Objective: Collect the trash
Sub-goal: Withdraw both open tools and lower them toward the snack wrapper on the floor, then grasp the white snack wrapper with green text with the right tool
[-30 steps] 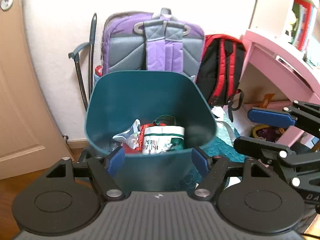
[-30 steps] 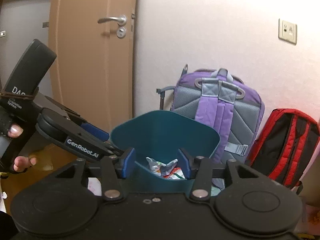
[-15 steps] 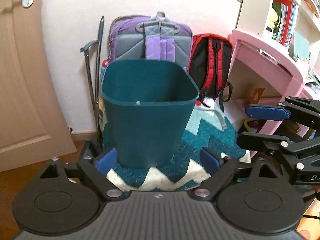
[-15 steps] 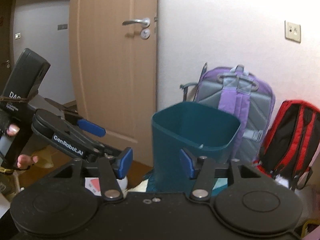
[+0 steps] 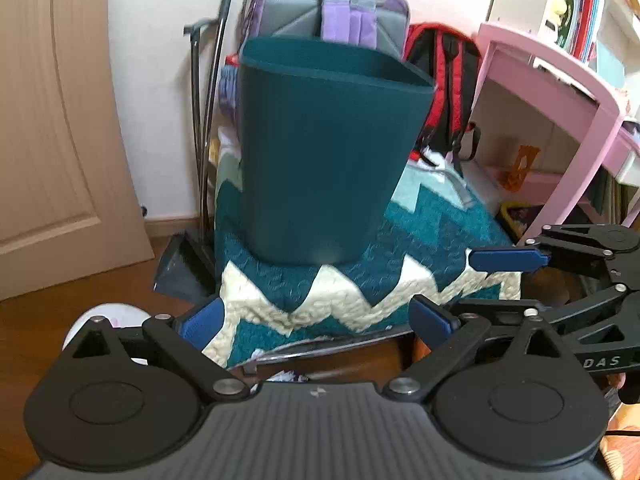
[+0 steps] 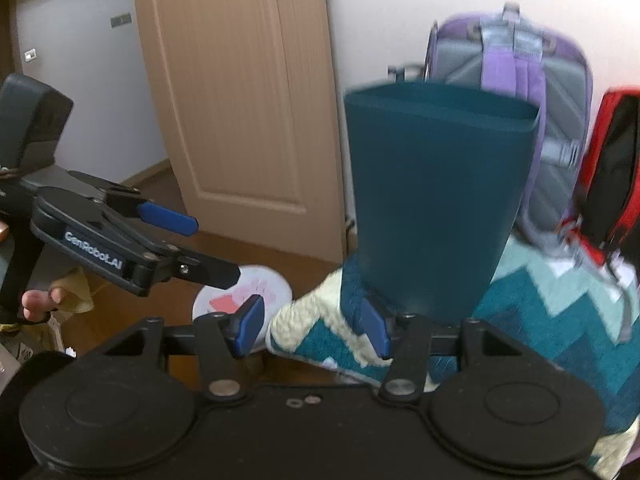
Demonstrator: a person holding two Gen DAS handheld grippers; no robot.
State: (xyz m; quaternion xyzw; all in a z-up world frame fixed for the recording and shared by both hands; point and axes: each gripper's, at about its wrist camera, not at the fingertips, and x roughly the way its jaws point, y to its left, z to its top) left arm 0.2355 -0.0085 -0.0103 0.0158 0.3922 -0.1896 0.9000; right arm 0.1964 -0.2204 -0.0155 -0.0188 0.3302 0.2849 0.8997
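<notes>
A dark teal bin (image 5: 320,152) (image 6: 436,208) stands on a teal and cream zigzag blanket (image 5: 328,296); its inside is hidden from this low angle. My left gripper (image 5: 316,318) (image 6: 196,244) hangs in front of the bin near the blanket's edge, its jaws opening with nothing between them. My right gripper (image 6: 312,326) (image 5: 492,280) is open and low, to the right of the left one, over the blanket's corner (image 6: 304,328) and gripping nothing. A round white disc with a pink paw print (image 6: 240,292) (image 5: 108,316) lies on the wooden floor by the left gripper.
A purple backpack (image 5: 328,8) and a red and black one (image 5: 444,72) lean on the wall behind the bin. A dustpan (image 5: 180,268) with a long handle stands left of the blanket. Left is a wooden door (image 5: 48,140), right a pink desk (image 5: 560,80).
Both grippers have sunk and drawn back from the bin, so the wrappers inside it are out of sight. The left jaws have spread wider. The floor and the white disc have come into view.
</notes>
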